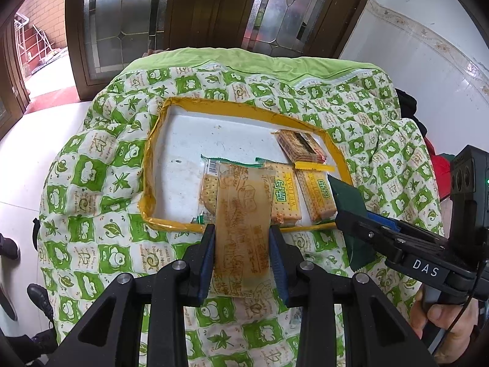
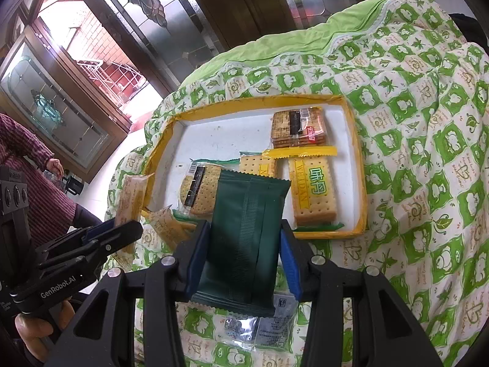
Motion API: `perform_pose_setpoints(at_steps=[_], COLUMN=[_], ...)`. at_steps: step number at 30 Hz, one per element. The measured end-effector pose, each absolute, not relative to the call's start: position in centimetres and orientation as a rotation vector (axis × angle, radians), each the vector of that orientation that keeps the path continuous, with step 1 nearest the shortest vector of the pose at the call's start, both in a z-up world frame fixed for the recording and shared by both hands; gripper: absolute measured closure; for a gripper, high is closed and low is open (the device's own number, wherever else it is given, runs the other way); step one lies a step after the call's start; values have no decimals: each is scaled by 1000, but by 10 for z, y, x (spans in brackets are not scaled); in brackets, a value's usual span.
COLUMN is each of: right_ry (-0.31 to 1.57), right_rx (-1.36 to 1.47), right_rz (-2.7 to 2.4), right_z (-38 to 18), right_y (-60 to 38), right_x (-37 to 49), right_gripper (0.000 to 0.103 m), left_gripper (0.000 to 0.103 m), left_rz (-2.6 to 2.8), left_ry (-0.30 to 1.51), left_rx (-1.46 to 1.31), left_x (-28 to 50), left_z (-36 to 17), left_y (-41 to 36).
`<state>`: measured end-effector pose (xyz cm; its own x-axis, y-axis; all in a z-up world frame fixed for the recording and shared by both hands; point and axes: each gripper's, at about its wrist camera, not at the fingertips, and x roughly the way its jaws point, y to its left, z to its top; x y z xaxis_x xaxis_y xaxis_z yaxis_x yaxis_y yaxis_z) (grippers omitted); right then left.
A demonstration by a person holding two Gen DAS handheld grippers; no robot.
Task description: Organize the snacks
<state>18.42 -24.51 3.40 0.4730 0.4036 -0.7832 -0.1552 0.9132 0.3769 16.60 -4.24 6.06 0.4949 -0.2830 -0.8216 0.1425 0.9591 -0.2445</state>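
Observation:
My left gripper (image 1: 241, 238) is shut on a tan translucent snack packet (image 1: 243, 223), held over the near edge of a yellow-rimmed white tray (image 1: 189, 140). My right gripper (image 2: 244, 238) is shut on a dark green snack packet (image 2: 244, 238), also near the tray's (image 2: 214, 134) front edge. The tray holds several cracker packs: yellow Weidan packs (image 1: 318, 195) (image 2: 311, 189), a brown cracker pack (image 1: 301, 146) (image 2: 298, 130) at the back right, and a barcode-labelled pack (image 2: 198, 192). The right gripper with the green packet (image 1: 351, 202) shows at the right of the left wrist view.
The tray rests on a green and white quilt (image 1: 101, 214) over a table. A clear packet (image 2: 259, 327) lies on the quilt under my right gripper. Glass-panelled wooden doors (image 1: 128, 15) stand behind. A person in a maroon sweater (image 2: 33, 177) stands at the left.

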Motion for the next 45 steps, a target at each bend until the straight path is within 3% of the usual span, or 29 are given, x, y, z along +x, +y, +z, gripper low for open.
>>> perform_pose_setpoints(at_steps=[45], right_ry=[1054], right_rx=[233], right_rz=[344], right_z=[21], right_y=[-227], right_x=[219], right_gripper=[59], left_gripper=[68], left_rz=[-252], left_ry=[1011], left_rx=[-185], left_x=[203], left_z=[56], left_y=[-24])
